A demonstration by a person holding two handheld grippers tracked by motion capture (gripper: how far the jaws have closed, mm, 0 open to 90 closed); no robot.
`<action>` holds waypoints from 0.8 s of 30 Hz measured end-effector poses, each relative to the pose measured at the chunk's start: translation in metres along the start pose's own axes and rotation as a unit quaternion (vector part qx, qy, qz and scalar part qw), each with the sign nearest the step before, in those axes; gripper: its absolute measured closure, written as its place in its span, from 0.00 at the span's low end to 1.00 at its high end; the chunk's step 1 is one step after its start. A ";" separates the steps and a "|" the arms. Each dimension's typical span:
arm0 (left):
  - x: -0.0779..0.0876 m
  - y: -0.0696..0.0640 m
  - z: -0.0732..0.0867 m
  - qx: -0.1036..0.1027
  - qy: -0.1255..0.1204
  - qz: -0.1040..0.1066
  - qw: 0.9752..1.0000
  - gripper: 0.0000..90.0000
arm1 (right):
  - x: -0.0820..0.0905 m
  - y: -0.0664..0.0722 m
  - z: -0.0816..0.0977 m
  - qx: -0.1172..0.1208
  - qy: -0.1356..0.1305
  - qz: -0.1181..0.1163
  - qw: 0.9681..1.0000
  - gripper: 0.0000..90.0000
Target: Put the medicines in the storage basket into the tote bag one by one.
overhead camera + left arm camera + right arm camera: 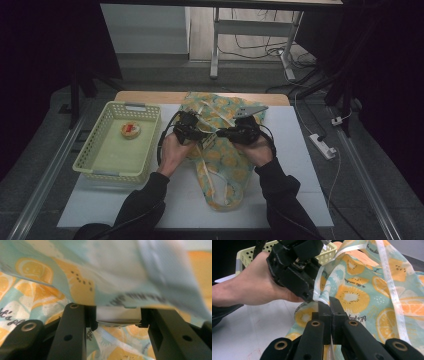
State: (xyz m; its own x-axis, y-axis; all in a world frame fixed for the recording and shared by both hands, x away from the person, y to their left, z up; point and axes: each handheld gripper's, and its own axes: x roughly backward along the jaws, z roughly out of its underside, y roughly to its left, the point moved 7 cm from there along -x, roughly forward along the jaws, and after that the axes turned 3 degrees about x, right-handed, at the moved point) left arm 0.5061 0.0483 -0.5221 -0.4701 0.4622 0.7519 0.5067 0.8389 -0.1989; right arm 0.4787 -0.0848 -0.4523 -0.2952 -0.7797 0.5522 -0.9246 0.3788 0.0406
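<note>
Fabric bag (220, 150), lengthwise toward person

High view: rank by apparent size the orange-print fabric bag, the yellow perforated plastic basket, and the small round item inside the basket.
1. Orange-print fabric bag, though the hands cover part of it
2. Yellow perforated plastic basket, close to the bag in apparent size
3. Small round item, clearly smallest

You work in a lab: dark curtains, a power strip (322, 145) and loose cables (260, 50) on the far floor.
</note>
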 end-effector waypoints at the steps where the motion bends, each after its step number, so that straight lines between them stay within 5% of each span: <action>1: -0.001 0.001 -0.001 0.002 -0.002 0.000 1.000 0.68 | 0.000 0.000 0.000 0.000 0.000 -0.001 1.000 0.99; 13: -0.015 0.001 -0.006 -0.014 -0.007 -0.008 1.000 0.66 | -0.001 -0.001 0.001 0.001 0.001 0.000 1.000 0.99; 24: 0.006 -0.013 0.002 -0.036 -0.008 0.021 0.999 0.37 | 0.002 -0.004 0.000 -0.002 -0.005 0.004 1.000 0.99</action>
State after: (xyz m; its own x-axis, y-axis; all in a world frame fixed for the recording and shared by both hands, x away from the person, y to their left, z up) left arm 0.4952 0.0411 -0.5163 -0.4595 0.5012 0.7332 0.5764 0.7964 -0.1831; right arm 0.4814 -0.0879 -0.4517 -0.3058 -0.7813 0.5441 -0.9210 0.3875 0.0388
